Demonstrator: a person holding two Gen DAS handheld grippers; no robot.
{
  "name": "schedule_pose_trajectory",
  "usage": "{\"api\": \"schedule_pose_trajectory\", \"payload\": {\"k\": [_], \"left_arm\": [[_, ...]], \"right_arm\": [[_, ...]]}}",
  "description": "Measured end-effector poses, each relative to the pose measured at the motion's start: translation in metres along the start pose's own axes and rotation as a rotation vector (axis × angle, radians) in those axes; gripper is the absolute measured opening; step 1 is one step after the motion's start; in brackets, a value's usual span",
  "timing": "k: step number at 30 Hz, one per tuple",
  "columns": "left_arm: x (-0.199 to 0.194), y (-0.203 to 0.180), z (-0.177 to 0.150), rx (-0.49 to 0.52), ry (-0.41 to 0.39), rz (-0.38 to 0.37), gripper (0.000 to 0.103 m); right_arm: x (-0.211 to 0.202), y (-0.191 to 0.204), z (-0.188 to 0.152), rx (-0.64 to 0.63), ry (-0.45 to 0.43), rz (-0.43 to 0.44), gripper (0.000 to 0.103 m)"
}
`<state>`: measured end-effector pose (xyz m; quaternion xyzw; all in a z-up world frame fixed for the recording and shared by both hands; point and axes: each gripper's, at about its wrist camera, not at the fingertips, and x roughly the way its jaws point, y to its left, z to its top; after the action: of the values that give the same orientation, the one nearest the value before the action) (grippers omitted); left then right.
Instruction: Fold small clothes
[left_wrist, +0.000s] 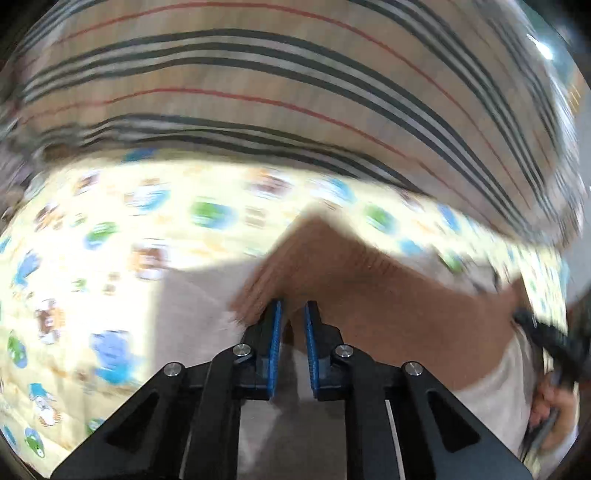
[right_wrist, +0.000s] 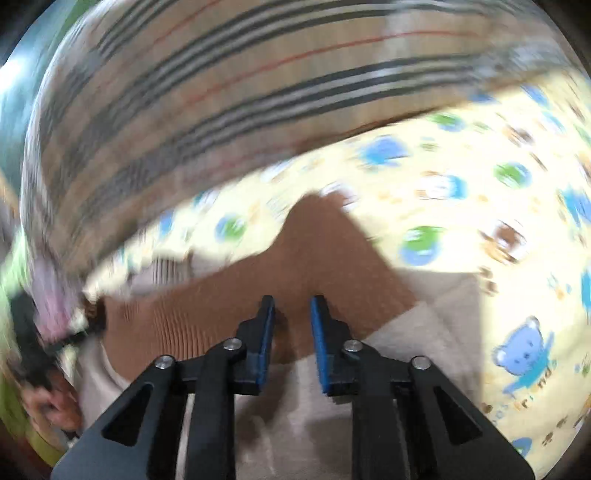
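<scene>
The left tongs (left_wrist: 293, 308) and right tongs (right_wrist: 291, 304) were a little open, tips over the brown cloth (right_wrist: 314, 254), gripping nothing.

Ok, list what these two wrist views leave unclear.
- Brown garment: motion blur in both views; type and fold state unreadable.
- Left gripper: narrow gap, grip on the cloth unclear.
- Right gripper: likewise.
- Cartoon-print sheet: prints smeared, cut by the lens edge.
- Striped cloth: blurred, extent cut off.
</scene>
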<state>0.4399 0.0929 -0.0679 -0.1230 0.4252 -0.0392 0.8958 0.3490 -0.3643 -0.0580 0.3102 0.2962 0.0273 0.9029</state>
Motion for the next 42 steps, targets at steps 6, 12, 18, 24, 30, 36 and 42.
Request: {"api": "schedule_pose_trajectory", "payload": {"k": [6,12,18,24,30,36,42], "left_arm": [[-0.029,0.019,-0.019,-0.061,-0.080,0.048,0.009],[-0.079,0.012,-0.046,-0.076,-0.125,0.058,0.049],[-0.095,-0.035,-0.089,-0.001,-0.048,-0.079,0.053],[-0.082,-0.021,-0.114,-0.045,-0.004,-0.035,0.057],[-0.087,0.021,-0.126,-0.098,-0.021,0.070,0.045],[-0.105,0.037,-0.138,-0.138,-0.021,0.088,0.058],[-0.132,0.041,-0.164,-0.235,-0.007,0.056,0.064]], "right_arm": [[-0.040,-0.012,-0.008,0.077,-0.133,-0.127,0.013],[-0.082,0.014,-0.035,0.039,-0.112,-0.031,0.013],[-0.059,0.086,-0.049,-0.138,0.060,0.186,0.014],[0.022,0.150,-0.061,-0.290,0.382,0.289,0.014],[0.072,0.136,-0.026,-0.154,0.231,0.134,0.005],[0.023,0.142,-0.021,-0.141,0.030,0.120,0.009],[-0.050,0.125,-0.059,-0.159,0.029,0.193,0.010]]}}
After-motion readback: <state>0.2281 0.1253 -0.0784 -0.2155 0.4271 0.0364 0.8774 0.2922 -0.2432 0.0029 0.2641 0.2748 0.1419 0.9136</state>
